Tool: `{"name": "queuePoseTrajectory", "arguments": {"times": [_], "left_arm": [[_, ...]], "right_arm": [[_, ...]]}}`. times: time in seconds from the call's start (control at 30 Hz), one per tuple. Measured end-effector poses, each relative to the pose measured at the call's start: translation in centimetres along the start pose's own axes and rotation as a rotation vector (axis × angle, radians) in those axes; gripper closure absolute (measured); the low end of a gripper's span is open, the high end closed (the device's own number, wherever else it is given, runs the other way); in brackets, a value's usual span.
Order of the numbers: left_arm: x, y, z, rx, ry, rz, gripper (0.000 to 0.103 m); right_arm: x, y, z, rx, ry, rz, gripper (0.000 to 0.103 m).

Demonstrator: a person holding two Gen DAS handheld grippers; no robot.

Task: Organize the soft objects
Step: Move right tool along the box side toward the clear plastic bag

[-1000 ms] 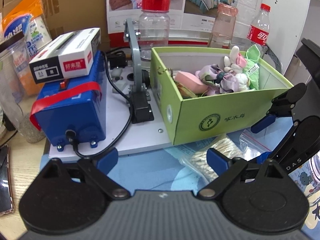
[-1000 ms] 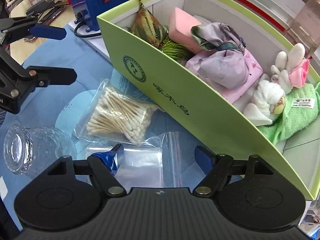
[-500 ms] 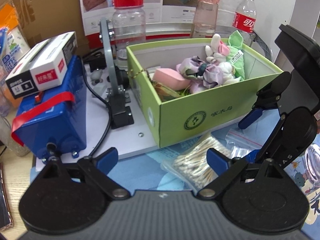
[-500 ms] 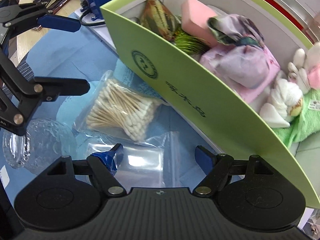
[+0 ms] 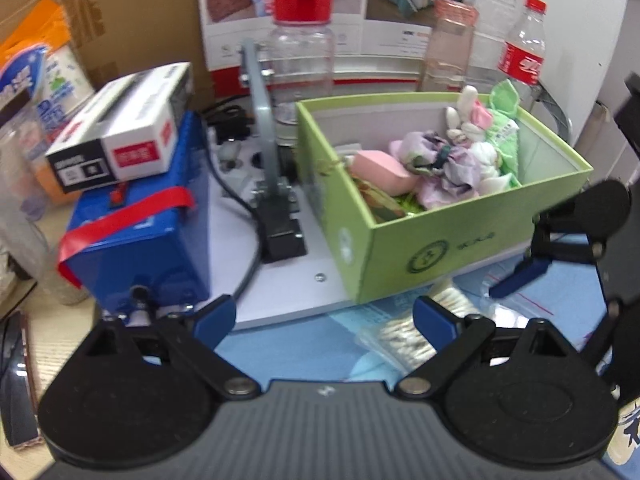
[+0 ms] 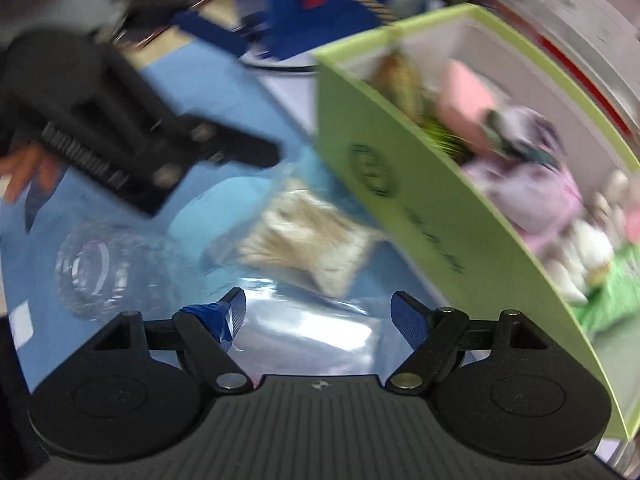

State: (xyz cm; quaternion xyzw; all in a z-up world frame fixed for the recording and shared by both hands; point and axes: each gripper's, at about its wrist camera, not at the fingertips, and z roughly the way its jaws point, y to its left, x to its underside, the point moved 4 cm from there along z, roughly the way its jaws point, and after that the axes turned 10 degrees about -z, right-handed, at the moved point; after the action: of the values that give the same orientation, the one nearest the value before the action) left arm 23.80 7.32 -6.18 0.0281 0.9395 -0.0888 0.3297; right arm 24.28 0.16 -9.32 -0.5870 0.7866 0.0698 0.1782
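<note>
Blue worktop is carrying a green box holding the soft objects: pink sponge, crumpled cloth, plush toy. Left hand-held gripper is hanging with fingers apart, empty. Right hand-held gripper is also gaping over a clear zip bag; that view is blurring, cotton swabs hard to make out.

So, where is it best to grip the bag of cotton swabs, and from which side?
Grip the bag of cotton swabs at its loose plastic edge facing away from the green box, coming from above. It lies flat on the blue mat, its far edge close to the box wall, so only the near side looks free. The right gripper is open.
</note>
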Motion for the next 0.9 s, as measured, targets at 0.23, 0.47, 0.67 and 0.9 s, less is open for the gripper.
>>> {"name": "queuePoseTrajectory", "arguments": {"times": [0.23,0.47,0.67,0.9], "left_arm": [[0.0,2.1,-0.3,0.002,0.003,-0.052,0.008],[0.4,-0.5,0.6,0.106,0.081,0.009,0.009],[0.4,-4.4,3.8,0.167,0.207,0.043,0.009],[0.8,-7.2,7.0,0.123,0.297,0.184,0.009]], "right_arm": [[-0.2,0.5,2.5,0.05,0.125,-0.043,0.036],[2.6,-3.6,1.7,0.122,0.143,0.153,0.036],[7.3,-6.3,0.5,0.152,0.033,0.351,0.035],[13.0,-5.5,-4.3,0.188,-0.234,0.518,0.035]]}}
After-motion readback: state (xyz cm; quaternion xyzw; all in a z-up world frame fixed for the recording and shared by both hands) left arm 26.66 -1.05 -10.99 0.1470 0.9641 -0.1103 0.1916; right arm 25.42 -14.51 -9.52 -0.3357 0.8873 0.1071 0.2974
